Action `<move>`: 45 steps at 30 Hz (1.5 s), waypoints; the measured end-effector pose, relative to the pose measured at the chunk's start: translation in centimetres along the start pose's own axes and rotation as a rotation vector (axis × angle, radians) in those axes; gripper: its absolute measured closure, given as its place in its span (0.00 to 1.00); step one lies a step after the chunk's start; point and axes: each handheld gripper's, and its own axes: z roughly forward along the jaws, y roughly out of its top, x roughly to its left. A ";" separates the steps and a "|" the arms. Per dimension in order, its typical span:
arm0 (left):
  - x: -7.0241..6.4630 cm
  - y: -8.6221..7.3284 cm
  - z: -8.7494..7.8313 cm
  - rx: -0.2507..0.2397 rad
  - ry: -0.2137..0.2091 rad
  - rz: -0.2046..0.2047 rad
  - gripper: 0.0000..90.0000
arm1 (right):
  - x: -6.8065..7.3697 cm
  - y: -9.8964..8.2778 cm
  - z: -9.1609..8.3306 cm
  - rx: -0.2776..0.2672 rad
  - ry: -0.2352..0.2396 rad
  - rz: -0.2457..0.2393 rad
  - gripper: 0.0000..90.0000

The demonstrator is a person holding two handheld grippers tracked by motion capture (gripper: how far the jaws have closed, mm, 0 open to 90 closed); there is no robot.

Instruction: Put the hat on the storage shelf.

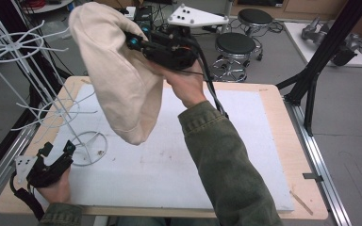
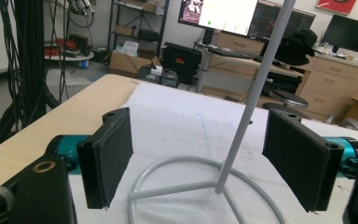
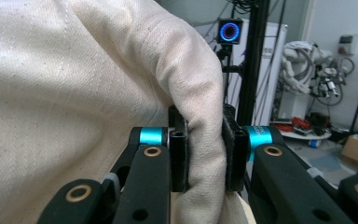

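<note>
Nearest the camera in the high view, the person's right sleeve (image 1: 226,160) rises from the bottom edge to the right hand-held gripper (image 1: 134,43), raised well above the worktop (image 1: 273,141). Its jaws are pinched tight on a fold at the edge of a cream fabric hat (image 1: 118,75), which hangs free in the air, drooping below the grip. In the right gripper view the cloth (image 3: 74,93) bunches between the pads (image 3: 179,154), so it is judged to be soft, light and limp: it will sag and swing and keep no shape, yet it will not break or slip easily. The brim edge looks like the best hold, a doubled fold giving the pads bite. The left hand-held gripper (image 1: 56,151) rests low with its jaws wide apart, holding nothing, on either side of the white wire stand (image 2: 247,112), whose base ring (image 1: 90,148) sits on the worktop.
</note>
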 end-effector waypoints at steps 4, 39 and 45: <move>0.1 0.0 -0.1 0.002 0.002 0.002 0.27 | 0.9 0.9 1.8 0.007 0.025 -0.020 0.85; 0.4 -0.1 -0.1 0.007 0.005 0.003 0.27 | 2.2 -0.1 11.6 0.077 0.083 -0.052 0.84; 0.3 -0.1 -0.1 0.004 0.005 0.002 0.27 | 2.4 -0.6 11.5 0.106 0.074 -0.091 0.82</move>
